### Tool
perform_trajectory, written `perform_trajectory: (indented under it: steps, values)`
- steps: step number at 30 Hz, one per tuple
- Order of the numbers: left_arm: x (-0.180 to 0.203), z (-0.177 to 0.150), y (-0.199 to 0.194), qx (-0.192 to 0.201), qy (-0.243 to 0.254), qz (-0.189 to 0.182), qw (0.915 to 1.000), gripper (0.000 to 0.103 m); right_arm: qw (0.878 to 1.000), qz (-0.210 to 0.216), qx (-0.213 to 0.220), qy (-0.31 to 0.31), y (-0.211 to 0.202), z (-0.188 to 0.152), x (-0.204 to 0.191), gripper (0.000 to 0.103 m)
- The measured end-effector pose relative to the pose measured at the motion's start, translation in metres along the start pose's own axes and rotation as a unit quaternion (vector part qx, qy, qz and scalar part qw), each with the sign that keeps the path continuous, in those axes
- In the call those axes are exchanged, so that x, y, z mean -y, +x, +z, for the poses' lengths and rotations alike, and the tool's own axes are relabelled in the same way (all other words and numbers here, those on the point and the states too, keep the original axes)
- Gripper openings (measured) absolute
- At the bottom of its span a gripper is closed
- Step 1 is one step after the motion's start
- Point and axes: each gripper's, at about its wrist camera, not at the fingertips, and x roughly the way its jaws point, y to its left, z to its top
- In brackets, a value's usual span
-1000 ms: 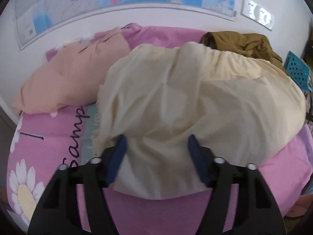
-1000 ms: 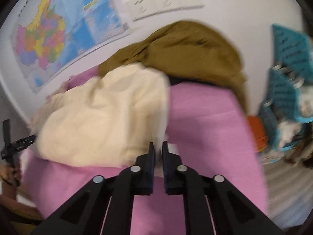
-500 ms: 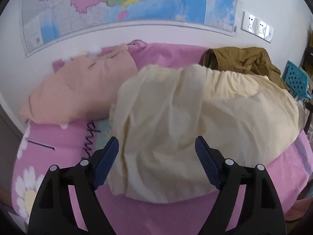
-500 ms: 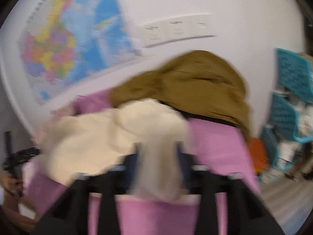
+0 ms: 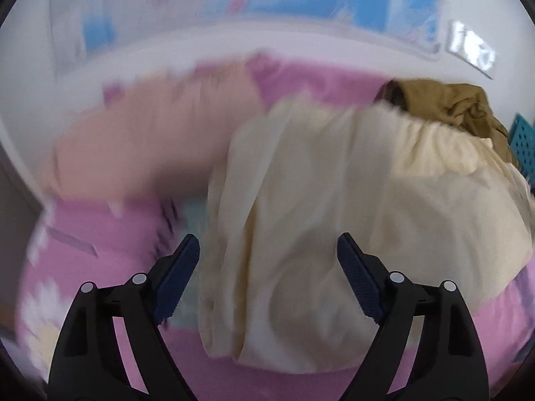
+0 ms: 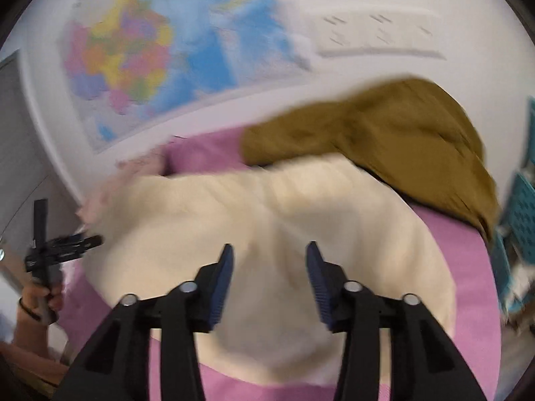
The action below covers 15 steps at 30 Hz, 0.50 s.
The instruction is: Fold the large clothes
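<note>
A large cream garment (image 5: 367, 200) lies bunched and loosely doubled over on the pink bedsheet (image 5: 110, 234). My left gripper (image 5: 267, 244) hovers over its near left edge, jaws wide and still opening; the pads touch no cloth. In the right wrist view the same cream garment (image 6: 267, 207) spreads under my right gripper (image 6: 271, 250). Its jaws stand apart and are opening, with nothing pinched between the pads. Both views are blurred by motion.
A peach garment (image 5: 140, 140) lies at the bed's left, an olive-brown one (image 6: 384, 133) at the back right. Blue baskets (image 6: 521, 214) stand off the bed's right side. A wall map (image 6: 160, 50) and sockets (image 6: 378, 33) are behind. A hand (image 6: 40, 294) shows at far left.
My right gripper was shut on the cream garment's edge; it has let go, opened and swung left over the cloth. My left gripper's jaws have spread wider, off the garment.
</note>
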Motion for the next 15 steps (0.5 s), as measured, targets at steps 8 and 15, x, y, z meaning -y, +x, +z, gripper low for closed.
perform_trajectory:
  steps: [8,15]
  values:
    - [0.020,0.043,0.055,-0.053,0.013,-0.049,0.9973,0.081,0.993,-0.039,-0.109,-0.028,0.125,0.021,-0.013,0.054]
    - [0.013,0.038,0.090,-0.087,0.017,-0.041,0.9952,0.090,0.994,-0.026,-0.101,-0.029,0.118,0.029,-0.013,0.057]
